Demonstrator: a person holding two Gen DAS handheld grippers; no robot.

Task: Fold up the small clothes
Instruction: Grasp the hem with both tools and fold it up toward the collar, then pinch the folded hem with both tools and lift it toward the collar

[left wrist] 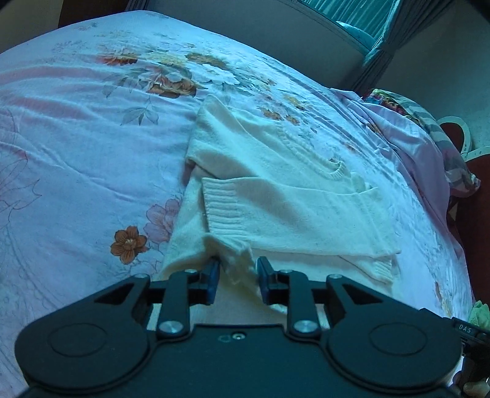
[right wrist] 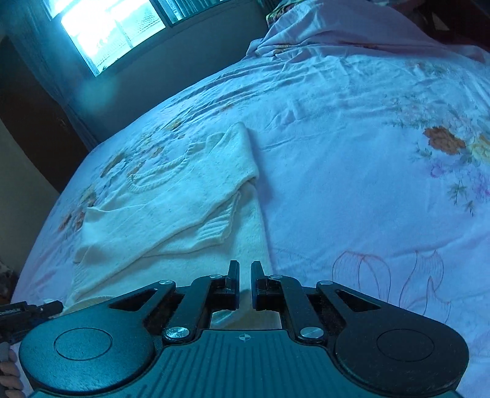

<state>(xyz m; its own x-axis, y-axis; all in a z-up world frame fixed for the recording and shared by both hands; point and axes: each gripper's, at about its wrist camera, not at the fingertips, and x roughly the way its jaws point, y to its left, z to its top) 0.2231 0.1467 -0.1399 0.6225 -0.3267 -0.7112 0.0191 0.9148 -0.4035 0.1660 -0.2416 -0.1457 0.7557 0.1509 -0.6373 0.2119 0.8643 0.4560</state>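
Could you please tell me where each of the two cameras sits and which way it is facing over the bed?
Left wrist: on the left gripper, looking down along its parted jaws, knit between them, over the cream sweater on the floral bedsheet; fingers show bottom right.
Right wrist: on the right gripper, jaws nearly closed, facing the window; a hand shows bottom left.
Shared: both views show the sweater and the bedsheet.

The sweater's [left wrist: 275,196] near hem is hidden behind the left gripper [left wrist: 239,269]; whether its jaws pinch the fabric is unclear. The bed [right wrist: 367,183] runs off-frame.
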